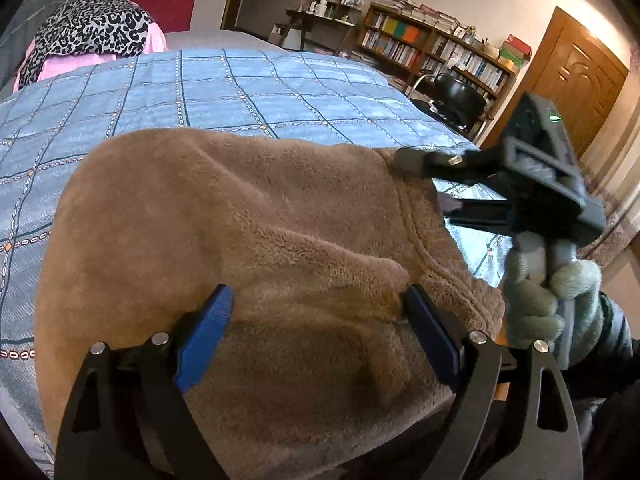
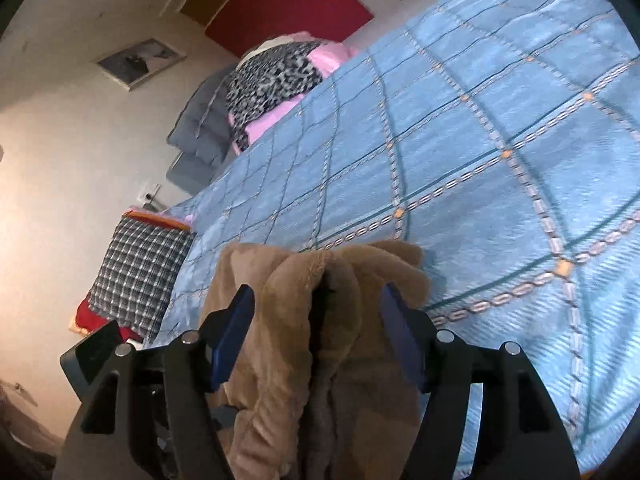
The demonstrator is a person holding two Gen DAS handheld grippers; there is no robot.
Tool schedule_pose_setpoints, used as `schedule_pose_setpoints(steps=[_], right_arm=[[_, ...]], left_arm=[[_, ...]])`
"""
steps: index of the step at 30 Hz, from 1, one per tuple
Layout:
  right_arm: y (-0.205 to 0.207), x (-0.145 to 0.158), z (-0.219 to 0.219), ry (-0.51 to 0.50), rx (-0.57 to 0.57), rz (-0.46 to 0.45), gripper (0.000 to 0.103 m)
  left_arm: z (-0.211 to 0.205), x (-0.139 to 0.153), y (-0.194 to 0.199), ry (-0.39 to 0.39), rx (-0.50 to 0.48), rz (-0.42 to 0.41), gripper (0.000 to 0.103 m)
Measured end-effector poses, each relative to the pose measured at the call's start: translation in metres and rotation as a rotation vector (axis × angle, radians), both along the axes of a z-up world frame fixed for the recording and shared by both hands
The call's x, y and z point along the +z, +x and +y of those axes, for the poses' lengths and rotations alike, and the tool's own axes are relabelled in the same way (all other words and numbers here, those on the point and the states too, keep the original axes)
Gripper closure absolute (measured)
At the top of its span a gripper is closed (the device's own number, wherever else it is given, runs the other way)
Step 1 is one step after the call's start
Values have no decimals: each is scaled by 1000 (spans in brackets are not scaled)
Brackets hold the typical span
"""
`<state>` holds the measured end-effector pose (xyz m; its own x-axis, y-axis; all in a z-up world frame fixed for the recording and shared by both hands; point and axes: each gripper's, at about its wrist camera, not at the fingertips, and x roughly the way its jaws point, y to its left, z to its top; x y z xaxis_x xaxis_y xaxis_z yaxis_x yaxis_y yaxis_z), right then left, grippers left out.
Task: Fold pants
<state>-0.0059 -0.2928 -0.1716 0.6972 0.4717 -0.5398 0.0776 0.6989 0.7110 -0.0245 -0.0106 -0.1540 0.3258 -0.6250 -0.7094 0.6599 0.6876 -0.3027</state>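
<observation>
Brown fleece pants lie bunched on the blue checked bedspread near its front edge. My left gripper hovers over the near part of the pants, its blue pads wide apart and nothing pinched. At the right a gloved hand holds my right gripper at the seamed edge of the pants, one finger above the fabric and one below. In the right wrist view a thick fold of the pants sits between the right gripper's spread pads, which do not clamp it.
A leopard-print and pink bedding pile lies at the bed's far end, with a grey quilt beside it. A checked pillow sits by the wall. Bookshelf, black chair and wooden door stand beyond the bed.
</observation>
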Motion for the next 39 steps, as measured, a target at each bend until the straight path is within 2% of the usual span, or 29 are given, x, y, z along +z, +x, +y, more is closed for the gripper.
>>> schedule_pose_setpoints(steps=[3, 6, 12, 15, 16, 17, 18, 19, 22, 25, 27, 29, 32, 33, 35, 36, 39], right_arm=[[7, -12, 4, -2, 13, 17, 41], [3, -11, 8, 23, 33, 8, 47], [-5, 2, 25, -29, 88, -42, 47], [1, -11, 31, -15, 105, -5, 48], [3, -16, 32, -7, 104, 10, 58], [3, -18, 32, -8, 93, 19, 63], [3, -18, 32, -1, 87, 21, 75], [2, -15, 30, 18, 86, 15, 80], [-5, 9, 22, 26, 67, -23, 84], [-17, 42, 13, -23, 44, -90, 85], [-22, 53, 3, -63, 16, -103, 85], [-22, 46, -8, -77, -11, -75, 84], [-17, 12, -20, -59, -26, 23, 84], [-17, 2, -21, -59, -31, 45, 81], [-21, -16, -25, -27, -40, 71, 70], [-24, -18, -28, -22, -55, 75, 55], [-32, -7, -34, -57, -89, 46, 52]], left_arm=[[1, -2, -2, 11, -11, -4, 14], [2, -5, -6, 32, -31, -14, 14], [2, -7, -11, 51, -43, -29, 14], [2, -6, -10, 42, -32, -22, 14], [2, -6, -10, 43, -29, -22, 14], [1, -6, -11, 43, -26, -21, 14], [1, -5, -10, 42, -24, -19, 14], [0, -3, -10, 41, -21, -16, 14], [-7, 6, -9, 5, -29, -5, 14], [-21, 19, -16, -37, -76, -29, 14], [-36, 21, -23, -30, -124, -48, 14], [-50, 11, -28, 10, -162, -56, 14], [-59, -11, -26, 74, -170, -37, 14], [-58, -15, -26, 80, -177, -39, 14], [-56, -17, -30, 88, -199, -66, 14], [-54, -16, -32, 90, -207, -73, 14], [-42, -11, -31, 68, -205, -51, 14]])
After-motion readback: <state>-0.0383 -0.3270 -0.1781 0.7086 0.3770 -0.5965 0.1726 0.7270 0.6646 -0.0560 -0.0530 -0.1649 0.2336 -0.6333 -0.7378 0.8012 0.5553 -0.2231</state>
